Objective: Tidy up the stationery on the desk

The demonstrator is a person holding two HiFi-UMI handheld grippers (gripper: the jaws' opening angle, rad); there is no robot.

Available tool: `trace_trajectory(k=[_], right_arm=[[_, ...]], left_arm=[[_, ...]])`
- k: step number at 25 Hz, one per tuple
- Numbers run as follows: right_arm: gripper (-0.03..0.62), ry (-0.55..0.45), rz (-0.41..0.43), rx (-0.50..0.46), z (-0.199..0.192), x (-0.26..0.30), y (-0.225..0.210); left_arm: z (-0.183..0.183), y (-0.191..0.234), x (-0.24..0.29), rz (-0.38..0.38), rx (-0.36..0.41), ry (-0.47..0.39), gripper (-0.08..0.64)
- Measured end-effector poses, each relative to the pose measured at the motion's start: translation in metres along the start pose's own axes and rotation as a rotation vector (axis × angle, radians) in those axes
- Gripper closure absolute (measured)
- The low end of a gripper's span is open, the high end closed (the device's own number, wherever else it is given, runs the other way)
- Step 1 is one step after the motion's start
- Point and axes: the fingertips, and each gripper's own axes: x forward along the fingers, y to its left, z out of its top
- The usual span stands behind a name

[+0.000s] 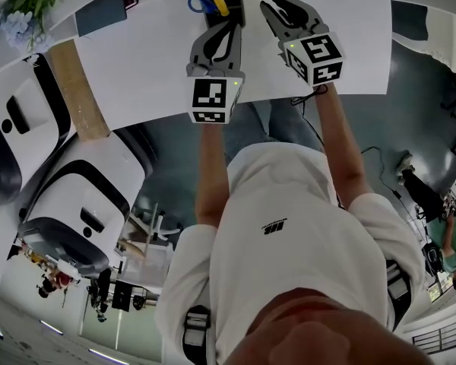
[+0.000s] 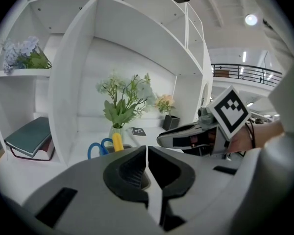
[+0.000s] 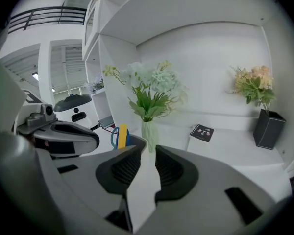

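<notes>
A pen holder point(image 1: 233, 10) stands on the white desk point(image 1: 137, 59) right in front of both grippers. It holds blue-handled scissors point(image 1: 200, 1) and a yellow piece point(image 1: 220, 1). The scissors point(image 2: 94, 149) and the yellow piece point(image 2: 117, 142) show just past my left gripper point(image 2: 147, 153), whose jaws touch with nothing between them. My right gripper point(image 3: 148, 155) is beside it to the right, jaws a narrow gap apart with only white showing in the gap. In the head view the left gripper point(image 1: 226, 23) and right gripper point(image 1: 267, 6) hover side by side over the desk.
A pale vase of green and white flowers point(image 3: 148, 102) stands behind the holder. A small black notebook point(image 3: 202, 131) and a black pot of flowers point(image 3: 268, 129) sit further right. Stacked books point(image 2: 29, 137) lie in the left shelf bay behind a white divider point(image 2: 63, 82).
</notes>
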Motion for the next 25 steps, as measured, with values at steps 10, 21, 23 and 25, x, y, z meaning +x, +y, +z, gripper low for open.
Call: trace_trajectory(k=[10, 21, 23, 25], right_arm=[[0.517, 0.081, -0.038, 0.012, -0.046, -0.013, -0.024], [0.515, 0.245, -0.013, -0.062, -0.099, 0.008, -0.037], [0.515, 0.274, -0.005, -0.070, -0.107, 0.012, -0.039], [0.515, 0.299, 0.004, -0.072, -0.114, 0.014, -0.040]], left_arm=[[-0.008, -0.027, 0.020, -0.043, 0.011, 0.028, 0.560], [-0.023, -0.040, 0.039, -0.056, 0.005, 0.064, 0.560], [-0.025, -0.042, 0.042, -0.055, 0.006, 0.067, 0.560], [-0.026, -0.044, 0.044, -0.055, 0.005, 0.070, 0.560]])
